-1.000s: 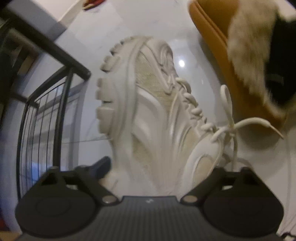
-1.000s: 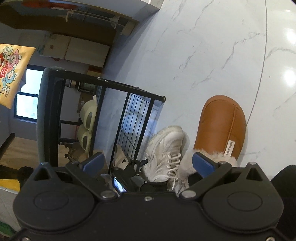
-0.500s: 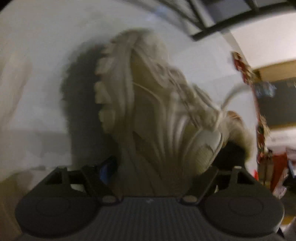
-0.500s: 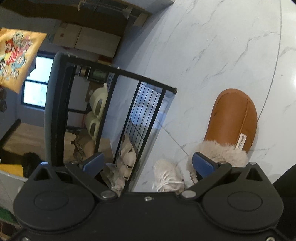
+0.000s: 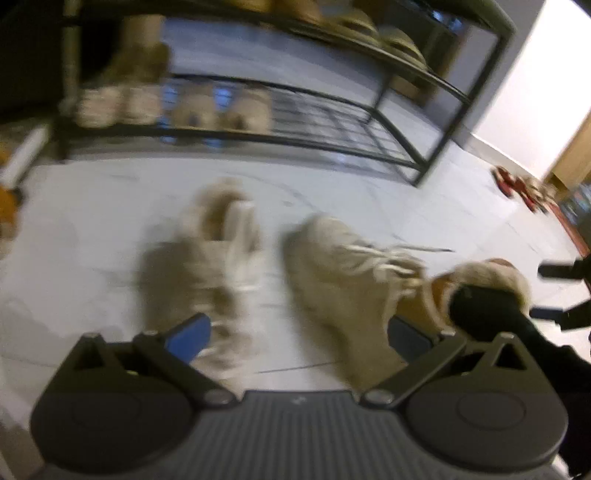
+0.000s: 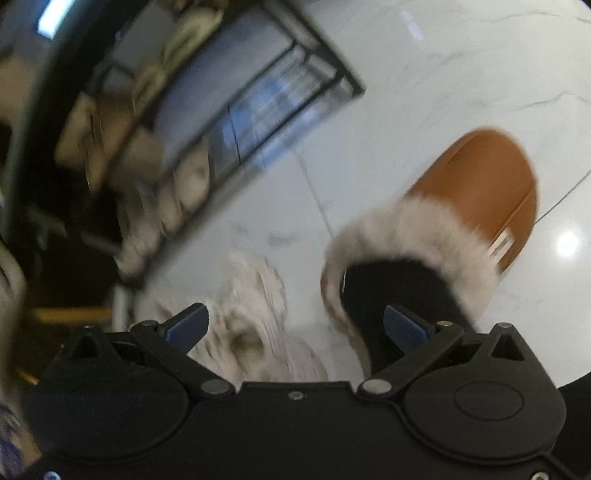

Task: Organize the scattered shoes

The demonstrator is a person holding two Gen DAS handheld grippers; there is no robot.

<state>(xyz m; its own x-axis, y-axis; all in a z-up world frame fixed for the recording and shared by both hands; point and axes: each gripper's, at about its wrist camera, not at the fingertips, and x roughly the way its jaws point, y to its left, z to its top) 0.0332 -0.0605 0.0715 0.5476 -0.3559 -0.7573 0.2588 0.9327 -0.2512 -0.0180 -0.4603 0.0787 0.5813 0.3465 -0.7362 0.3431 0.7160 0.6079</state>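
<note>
Two cream-white laced sneakers lie side by side on the pale floor, toes toward the black shoe rack (image 5: pixel 428 162): the left sneaker (image 5: pixel 218 266) and the right sneaker (image 5: pixel 343 280). My left gripper (image 5: pixel 297 334) hangs open just behind their heels and grips neither. In the right wrist view, one white sneaker (image 6: pixel 255 295) shows blurred on the floor below my open, empty right gripper (image 6: pixel 295 328). A tan slipper (image 6: pixel 480 192) with a pale fur collar sits just right of it, a person's black-clad foot inside. The tan slipper (image 5: pixel 484 277) also shows beside the right sneaker.
The rack's lower wire shelf (image 5: pixel 332 118) carries several pale shoes at its left end, and its right half is bare. The upper shelf (image 5: pixel 369 33) holds more shoes. Red items (image 5: pixel 517 184) lie on the floor far right. The rack (image 6: pixel 258 96) fills the right wrist view's upper left.
My left gripper has let go of the white sneaker, which now lies on the floor beside its pair. Both views swung; the right gripper came down close to the slipper and sneaker.
</note>
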